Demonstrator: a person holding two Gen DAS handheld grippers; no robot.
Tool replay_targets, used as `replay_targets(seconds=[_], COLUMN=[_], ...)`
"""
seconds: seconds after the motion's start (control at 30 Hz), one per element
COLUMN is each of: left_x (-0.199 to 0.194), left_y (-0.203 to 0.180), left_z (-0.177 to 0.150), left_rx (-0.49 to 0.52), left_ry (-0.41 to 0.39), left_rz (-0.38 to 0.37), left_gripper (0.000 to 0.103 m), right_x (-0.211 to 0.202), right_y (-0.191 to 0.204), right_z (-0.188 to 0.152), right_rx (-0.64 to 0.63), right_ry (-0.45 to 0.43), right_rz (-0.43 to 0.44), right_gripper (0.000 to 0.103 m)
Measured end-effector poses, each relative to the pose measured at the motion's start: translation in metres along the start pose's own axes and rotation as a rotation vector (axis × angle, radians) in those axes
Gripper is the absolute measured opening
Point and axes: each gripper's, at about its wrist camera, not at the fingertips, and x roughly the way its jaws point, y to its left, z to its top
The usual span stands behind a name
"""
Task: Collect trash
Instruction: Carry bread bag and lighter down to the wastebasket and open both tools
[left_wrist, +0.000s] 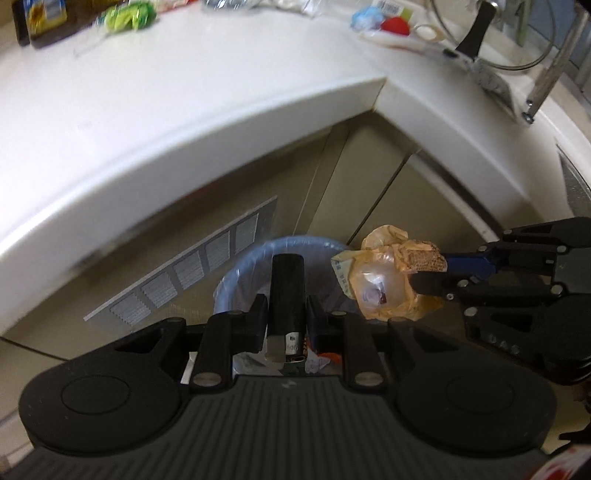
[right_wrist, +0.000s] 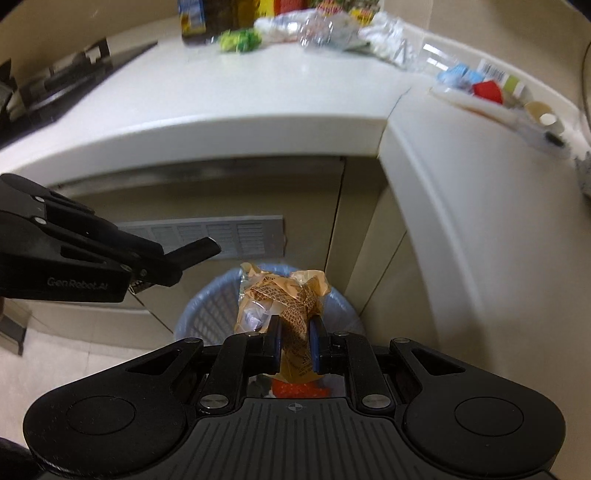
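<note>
Left tongs (left_wrist: 287, 291), nearest the lens of the left wrist view: fingers clenched together, nothing between them, poised above the bin (left_wrist: 236, 273). Bin: pale blue mesh basket with a clear liner, standing on the floor against the beige cabinet fronts, some scraps inside. Vent grille (left_wrist: 192, 266): grey, set in the cabinet panel just left of the bin. Right tongs (right_wrist: 295, 345): blue-padded fingers grasping the wrapper (right_wrist: 291, 302), a crumpled orange-brown printed packet with a clear plastic part, held in the air directly over the bin's mouth and not touching it. Surface (right_wrist: 258, 88): white, L-shaped, above the cabinets. Upon it, at the far edge: dark bottles (right_wrist: 207, 18), a green wrapper (right_wrist: 240, 40), crumpled clear plastic (right_wrist: 325, 31), and, further right, a tray (right_wrist: 480, 101) with blue and red items.
</note>
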Motion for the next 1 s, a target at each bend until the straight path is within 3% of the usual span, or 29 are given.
replay_targets(seconds=[0.37, 1.0], left_x=[0.036, 0.063], left_y=[0.005, 0.002], left_z=[-0.007, -0.010], left_rx=[-0.019, -0.049], left_ry=[0.084, 0.128], left_rz=[0.009, 0.009], left_gripper=[0.019, 0.019], right_x=[0.054, 0.080], right_y=[-0.001, -0.009], right_z=[-0.019, -0.024], right_rx=[-0.030, -0.025], right_ry=[0.130, 0.187], right_rz=[0.009, 0.008], right_gripper=[0.015, 0.015])
